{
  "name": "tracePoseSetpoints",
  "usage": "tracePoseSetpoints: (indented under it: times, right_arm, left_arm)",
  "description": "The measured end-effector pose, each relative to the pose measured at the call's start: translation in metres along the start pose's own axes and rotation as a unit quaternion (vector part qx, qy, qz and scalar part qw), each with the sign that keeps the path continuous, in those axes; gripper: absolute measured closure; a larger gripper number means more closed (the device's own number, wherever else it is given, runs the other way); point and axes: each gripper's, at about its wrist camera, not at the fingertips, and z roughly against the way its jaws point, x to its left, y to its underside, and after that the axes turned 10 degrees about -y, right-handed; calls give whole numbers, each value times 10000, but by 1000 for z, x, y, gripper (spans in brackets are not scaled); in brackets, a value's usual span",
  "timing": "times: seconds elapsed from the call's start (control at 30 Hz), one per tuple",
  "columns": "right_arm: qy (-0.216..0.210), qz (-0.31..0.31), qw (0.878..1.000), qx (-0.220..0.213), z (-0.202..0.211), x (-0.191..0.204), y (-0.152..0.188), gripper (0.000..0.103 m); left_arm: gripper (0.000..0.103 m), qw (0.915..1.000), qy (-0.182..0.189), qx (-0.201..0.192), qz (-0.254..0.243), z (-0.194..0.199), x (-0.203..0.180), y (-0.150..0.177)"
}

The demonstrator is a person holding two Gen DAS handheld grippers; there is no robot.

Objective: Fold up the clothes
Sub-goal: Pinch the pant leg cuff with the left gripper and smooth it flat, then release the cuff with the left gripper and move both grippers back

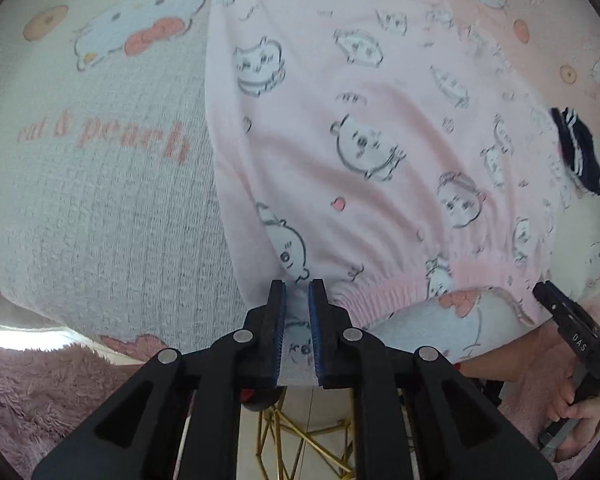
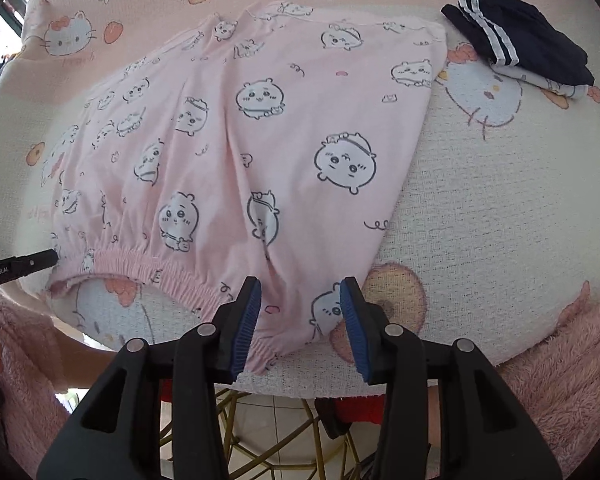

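Note:
Pink shorts (image 2: pixel 260 140) printed with cartoon faces lie flat on the table, elastic waistband (image 2: pixel 160 272) toward me. My left gripper (image 1: pixel 297 286) is shut on the waistband's left corner, with pink cloth (image 1: pixel 360 120) pinched between its blue pads. From the right wrist view that gripper's tip (image 2: pixel 40 260) sits at the same corner. My right gripper (image 2: pixel 300 292) stands open, its fingers on either side of the waistband's right corner without pinching it. In the left wrist view the right gripper (image 1: pixel 560 308) shows at the right edge.
A cat-print cloth (image 2: pixel 500 220) covers the table. A folded navy garment with white stripes (image 2: pixel 520 40) lies on another folded piece at the far right. Fluffy pink sleeves (image 2: pixel 560 360) and a hand (image 1: pixel 572 408) are near the front edge. Gold wire legs (image 2: pixel 260 440) show below.

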Motion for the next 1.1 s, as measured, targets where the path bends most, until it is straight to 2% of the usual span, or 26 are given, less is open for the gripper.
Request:
tracePoseSetpoints:
  times: [0.1, 0.17, 0.27, 0.37, 0.43, 0.53, 0.67, 0.77, 0.83, 0.93, 1.0, 1.1]
  right_arm:
    - [-77, -45, 9999, -45, 3, -4, -1, 62]
    - [-129, -75, 9999, -75, 6, -6, -2, 62]
    - [-206, -120, 9996, -120, 9, -10, -3, 62]
    - [-283, -165, 9993, -165, 13, -13, -4, 62]
    - [-349, -239, 9989, -200, 15, -17, -5, 62]
    - [-409, -749, 9956, -383, 23, -38, -15, 62]
    - [-164, -1168, 9919, -475, 21, -59, -23, 61]
    - [-372, -1223, 9906, -480, 22, -69, -21, 61]
    - [-435, -980, 9933, -426, 15, -58, -24, 61]
    - [-508, -535, 9970, -243, 11, -50, -16, 61]
    - [-232, -232, 9995, -2, -3, -40, -16, 61]
    - [365, 267, 9989, 107, -7, -24, -13, 62]
  left_arm:
    - [86, 9996, -212, 203, -26, 1, 4, 4]
    - [62, 9989, -413, 222, -91, 4, 5, 6]
    - [62, 9993, -231, -256, -172, 21, -2, 3]
    - [62, 9963, -150, -689, -487, 34, -23, -2]
    - [62, 9942, -37, -769, -749, 36, -41, -2]
    - [62, 9901, 227, -788, -1136, 34, -70, -1]
    - [62, 9778, 367, -847, -1882, 32, -130, 0]
    - [61, 9645, 459, -1001, -2400, 37, -187, 9]
    - [61, 9567, 385, -1088, -2673, 36, -211, 13]
    - [61, 9535, 265, -1043, -2814, 22, -240, 14]
    - [61, 9531, 141, -1063, -2831, 16, -237, 23]
    - [59, 9509, 17, -1083, -2899, 17, -225, 37]
